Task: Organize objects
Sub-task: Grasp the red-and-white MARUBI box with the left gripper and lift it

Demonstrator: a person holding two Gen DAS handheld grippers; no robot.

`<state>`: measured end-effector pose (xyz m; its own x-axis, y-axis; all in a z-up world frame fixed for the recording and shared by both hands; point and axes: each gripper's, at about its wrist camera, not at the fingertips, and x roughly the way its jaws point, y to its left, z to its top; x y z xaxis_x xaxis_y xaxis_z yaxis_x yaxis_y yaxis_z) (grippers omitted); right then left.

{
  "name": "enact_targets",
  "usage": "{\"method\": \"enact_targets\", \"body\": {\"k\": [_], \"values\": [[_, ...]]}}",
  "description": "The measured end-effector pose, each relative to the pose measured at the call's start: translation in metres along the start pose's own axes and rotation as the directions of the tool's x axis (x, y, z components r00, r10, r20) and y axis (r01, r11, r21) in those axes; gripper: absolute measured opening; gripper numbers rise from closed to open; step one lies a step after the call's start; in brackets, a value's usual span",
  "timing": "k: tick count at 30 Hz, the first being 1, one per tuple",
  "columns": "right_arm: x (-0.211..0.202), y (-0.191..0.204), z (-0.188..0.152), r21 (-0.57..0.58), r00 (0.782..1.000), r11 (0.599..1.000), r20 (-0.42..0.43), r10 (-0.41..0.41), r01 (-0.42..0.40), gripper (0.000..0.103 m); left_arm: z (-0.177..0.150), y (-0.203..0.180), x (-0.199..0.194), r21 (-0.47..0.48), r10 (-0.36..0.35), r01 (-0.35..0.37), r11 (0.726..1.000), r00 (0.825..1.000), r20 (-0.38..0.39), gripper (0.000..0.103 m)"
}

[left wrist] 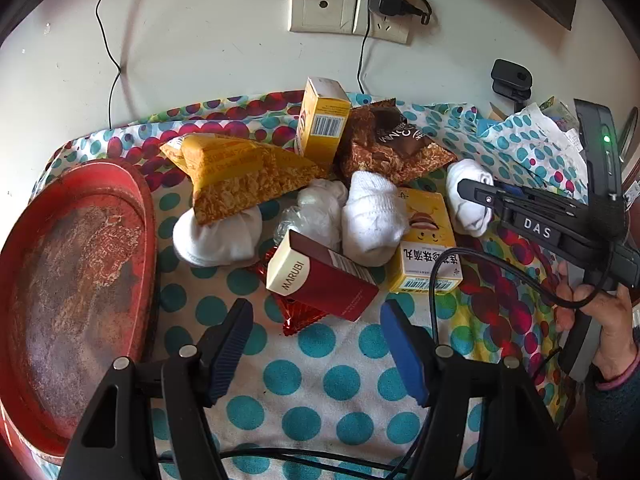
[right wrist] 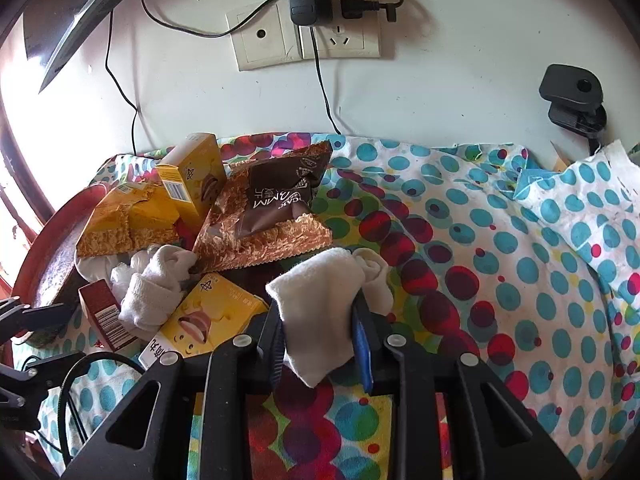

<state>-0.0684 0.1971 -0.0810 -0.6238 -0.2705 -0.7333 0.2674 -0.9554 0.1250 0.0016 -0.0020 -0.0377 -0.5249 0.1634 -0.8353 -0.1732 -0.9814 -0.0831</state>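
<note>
A pile of objects lies on the polka-dot cloth: a red MARUBI box (left wrist: 320, 276), a lying yellow box (left wrist: 428, 240), an upright yellow box (left wrist: 322, 118), a yellow snack bag (left wrist: 240, 172), a brown snack bag (left wrist: 392, 140) and white rolled socks (left wrist: 370, 216). My left gripper (left wrist: 316, 344) is open and empty just in front of the MARUBI box. My right gripper (right wrist: 320, 320) is shut on a white sock (right wrist: 320, 308) at the pile's right edge; it also shows in the left wrist view (left wrist: 476, 194).
A worn red tray (left wrist: 76, 280) sits left of the pile. The white wall behind holds outlets (right wrist: 304, 36), a charger and cables. A black clip device (right wrist: 572, 96) stands at the back right. Crumpled cloth (right wrist: 592, 208) rises at the right.
</note>
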Motion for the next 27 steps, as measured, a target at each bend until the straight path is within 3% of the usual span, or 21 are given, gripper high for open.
{"method": "enact_targets", "body": {"k": [5, 12, 21, 25, 27], "values": [[-0.018, 0.002, -0.015, -0.016, 1.000, 1.000, 0.022, 0.004, -0.003, 0.026, 0.003, -0.013, 0.013, 0.043, 0.043, -0.042, 0.998, 0.999, -0.024, 0.068], [-0.021, 0.006, -0.025, -0.034, 0.999, 0.999, 0.027, 0.026, -0.025, 0.026, 0.011, -0.011, 0.024, -0.012, 0.075, -0.075, 0.997, 0.997, -0.019, 0.068], [-0.020, 0.004, -0.025, -0.026, 0.998, 0.998, 0.033, 0.056, -0.055, 0.026, 0.013, -0.018, 0.046, 0.029, 0.140, -0.139, 0.990, 0.989, -0.043, 0.068], [-0.018, 0.005, -0.025, -0.025, 0.998, 0.998, 0.027, 0.062, -0.061, 0.026, 0.012, -0.010, 0.042, -0.017, 0.092, -0.093, 0.996, 0.995, -0.024, 0.067], [-0.018, 0.004, -0.026, -0.022, 0.997, 0.998, 0.030, 0.064, -0.064, 0.026, 0.012, -0.005, 0.039, -0.050, 0.078, -0.079, 0.996, 0.997, -0.018, 0.050]]}}
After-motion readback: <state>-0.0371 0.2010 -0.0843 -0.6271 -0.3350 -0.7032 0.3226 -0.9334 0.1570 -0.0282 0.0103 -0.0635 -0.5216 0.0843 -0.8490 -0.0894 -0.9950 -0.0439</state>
